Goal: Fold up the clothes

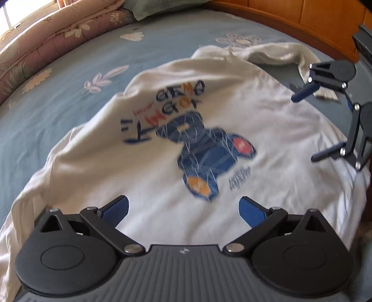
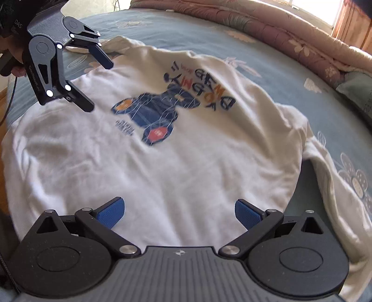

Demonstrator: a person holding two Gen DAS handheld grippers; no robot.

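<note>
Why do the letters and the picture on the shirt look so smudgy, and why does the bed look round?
Left wrist view: the print on the white shirt is smeared by motion blur; the bed sheet bulges from the fisheye lens. Right wrist view: the same smear on the print, and window glare washes out the top corner.

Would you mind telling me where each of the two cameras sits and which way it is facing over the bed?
Left wrist view: sits on the left gripper, looks across the white printed sweatshirt towards the wooden headboard; the right gripper shows at right.
Right wrist view: sits on the right gripper, looks the opposite way across the sweatshirt; the left gripper and a hand show at upper left.
Shared: the sweatshirt, blue floral bedsheet, both grippers, all fingers apart.
</note>
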